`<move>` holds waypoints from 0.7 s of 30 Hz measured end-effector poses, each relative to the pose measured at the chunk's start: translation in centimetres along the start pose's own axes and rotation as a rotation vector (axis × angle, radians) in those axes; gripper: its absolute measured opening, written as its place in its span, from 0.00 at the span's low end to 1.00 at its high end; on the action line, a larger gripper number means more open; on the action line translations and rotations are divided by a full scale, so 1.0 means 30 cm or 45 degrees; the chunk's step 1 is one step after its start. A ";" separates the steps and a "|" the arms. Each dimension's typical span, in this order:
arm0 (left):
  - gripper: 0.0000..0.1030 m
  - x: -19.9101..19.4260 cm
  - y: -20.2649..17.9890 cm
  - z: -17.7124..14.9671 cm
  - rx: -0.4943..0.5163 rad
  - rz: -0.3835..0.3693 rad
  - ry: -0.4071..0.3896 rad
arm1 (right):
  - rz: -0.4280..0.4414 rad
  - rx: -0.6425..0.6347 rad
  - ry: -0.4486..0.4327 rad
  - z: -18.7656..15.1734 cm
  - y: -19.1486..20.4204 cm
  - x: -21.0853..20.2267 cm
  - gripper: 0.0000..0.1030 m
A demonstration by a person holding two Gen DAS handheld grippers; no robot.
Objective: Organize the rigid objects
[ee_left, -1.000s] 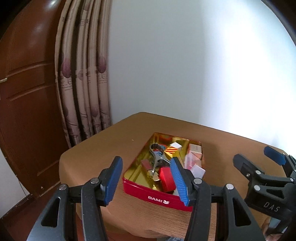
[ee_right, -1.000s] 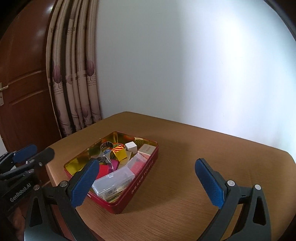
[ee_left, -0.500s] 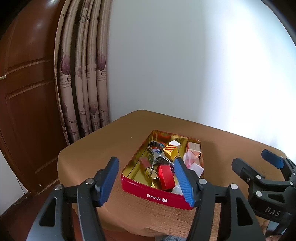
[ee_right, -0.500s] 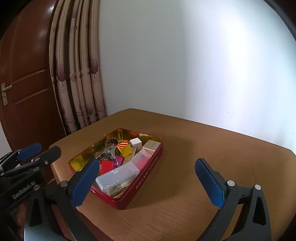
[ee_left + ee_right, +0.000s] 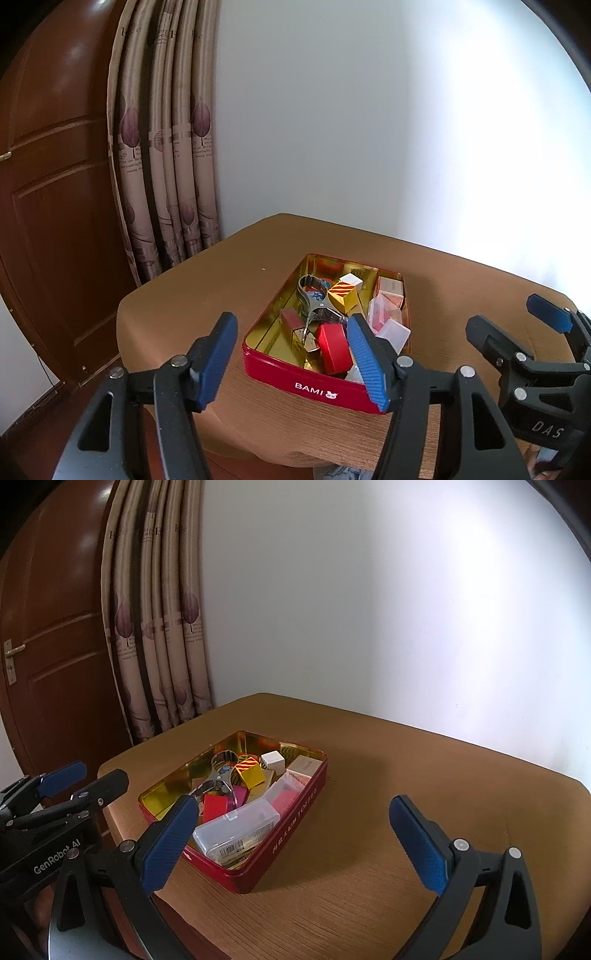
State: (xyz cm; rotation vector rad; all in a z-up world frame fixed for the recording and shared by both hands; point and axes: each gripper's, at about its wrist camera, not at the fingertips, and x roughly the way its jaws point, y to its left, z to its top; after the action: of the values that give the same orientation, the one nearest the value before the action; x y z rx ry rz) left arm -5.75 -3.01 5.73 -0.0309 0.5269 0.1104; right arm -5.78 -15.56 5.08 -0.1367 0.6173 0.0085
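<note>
A red tin (image 5: pixel 325 392) with a gold inside sits near the left corner of the brown table (image 5: pixel 388 794). In it lie a red box (image 5: pixel 334 349), a yellow cube with red stripes (image 5: pixel 343 295), metal clippers (image 5: pixel 314 306), a white cube (image 5: pixel 273 759), pink boxes and a clear plastic case (image 5: pixel 236 827). My left gripper (image 5: pixel 291 322) hangs open in front of the tin's near wall, holding nothing. My right gripper (image 5: pixel 293 805) stands wide open over the table to the right of the tin, also with nothing in it.
The table's rounded left edge (image 5: pixel 122 321) drops off toward a brown wooden door (image 5: pixel 55 221) and a patterned curtain (image 5: pixel 166 166). A white wall (image 5: pixel 406 609) stands behind the table. Bare tabletop stretches right of the tin.
The left gripper's jaws have spread a little wider. Both views have shifted slightly; the tin and its contents lie as before.
</note>
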 end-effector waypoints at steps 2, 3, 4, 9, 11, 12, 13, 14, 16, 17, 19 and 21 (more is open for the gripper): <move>0.62 0.001 -0.001 -0.002 0.001 -0.002 0.001 | 0.005 -0.008 0.006 -0.002 0.002 -0.001 0.99; 0.62 0.003 -0.002 -0.003 0.007 -0.003 0.008 | 0.006 -0.010 0.006 -0.003 0.003 -0.004 0.99; 0.62 0.006 -0.002 -0.004 0.009 -0.002 0.015 | 0.007 -0.011 0.006 -0.004 0.004 -0.005 0.99; 0.78 0.019 -0.005 -0.012 0.017 -0.005 0.045 | 0.015 -0.027 0.017 -0.004 0.007 0.002 0.99; 0.80 0.024 -0.005 -0.014 0.023 0.019 0.053 | 0.017 -0.028 0.022 -0.006 0.008 0.002 0.99; 0.80 0.023 -0.002 -0.016 0.017 0.019 0.047 | 0.020 -0.029 0.025 -0.006 0.010 0.004 0.99; 0.80 0.023 0.003 -0.018 0.007 0.015 0.039 | 0.023 -0.031 0.026 -0.006 0.010 0.003 0.99; 0.80 0.021 0.008 -0.020 -0.002 0.009 0.029 | 0.025 -0.035 0.025 -0.006 0.013 0.003 0.99; 0.80 0.019 0.013 -0.024 -0.003 0.019 0.000 | 0.027 -0.039 0.021 -0.006 0.016 -0.001 0.99; 0.80 0.020 0.013 -0.023 -0.001 0.023 0.001 | 0.030 -0.041 0.021 -0.005 0.018 -0.002 0.99; 0.80 0.032 0.015 -0.026 -0.007 0.003 0.025 | 0.031 -0.044 0.019 -0.005 0.021 -0.004 0.99; 0.80 0.036 0.005 -0.032 0.019 0.024 0.025 | 0.032 -0.045 0.016 -0.003 0.023 -0.008 0.99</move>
State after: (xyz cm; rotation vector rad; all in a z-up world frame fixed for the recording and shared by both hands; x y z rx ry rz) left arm -5.34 -2.81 4.35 -0.0126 0.5478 0.1247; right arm -6.07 -14.87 5.06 -0.1637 0.6317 0.0431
